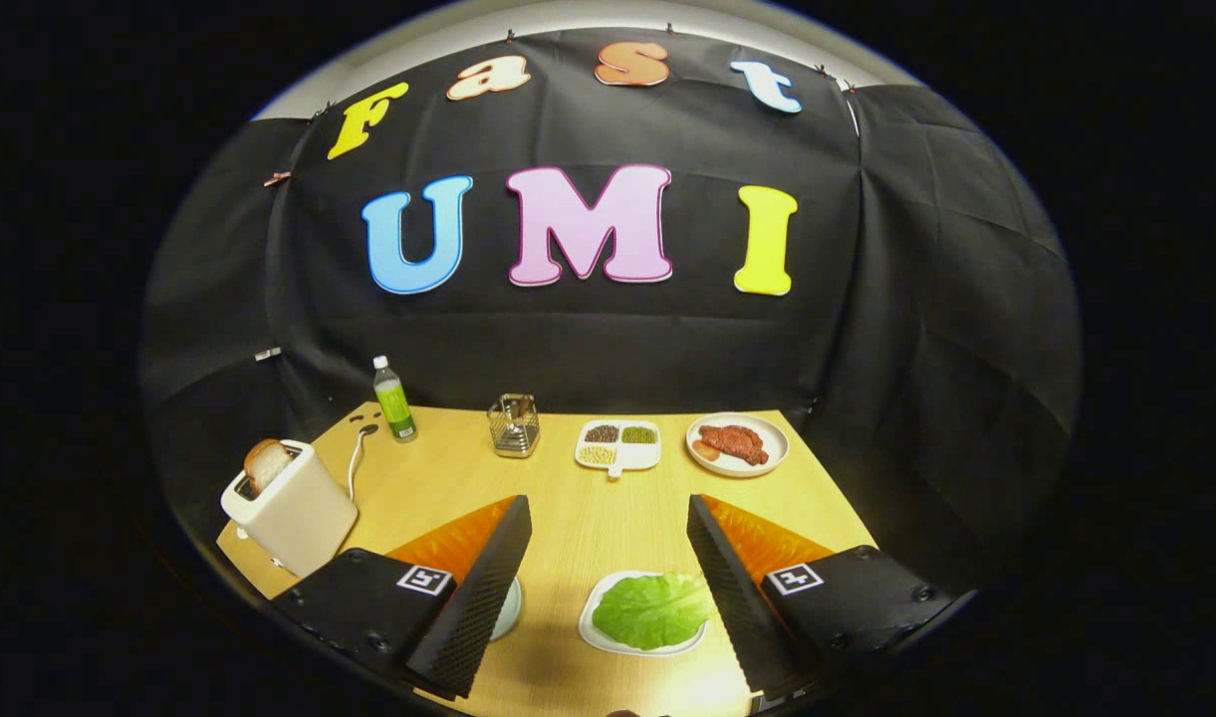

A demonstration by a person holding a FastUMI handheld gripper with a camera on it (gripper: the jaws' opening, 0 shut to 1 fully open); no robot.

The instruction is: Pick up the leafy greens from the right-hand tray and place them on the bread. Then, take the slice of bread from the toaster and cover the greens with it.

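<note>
Greens (pixel 653 608) lie on a tray (pixel 596 637) between the spread tongs (pixel 608 570).

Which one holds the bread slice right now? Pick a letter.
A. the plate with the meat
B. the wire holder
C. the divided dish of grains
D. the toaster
D: the bread slice sticks up out of the toaster, left of the open gripper, whose fingers touch nothing.

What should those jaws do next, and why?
Probably drop straight down onto the greens. The gripper hangs open above the table, the leaf lies untouched on its tray between the jaws, nearer the right one, and the toaster bread comes later.
</note>
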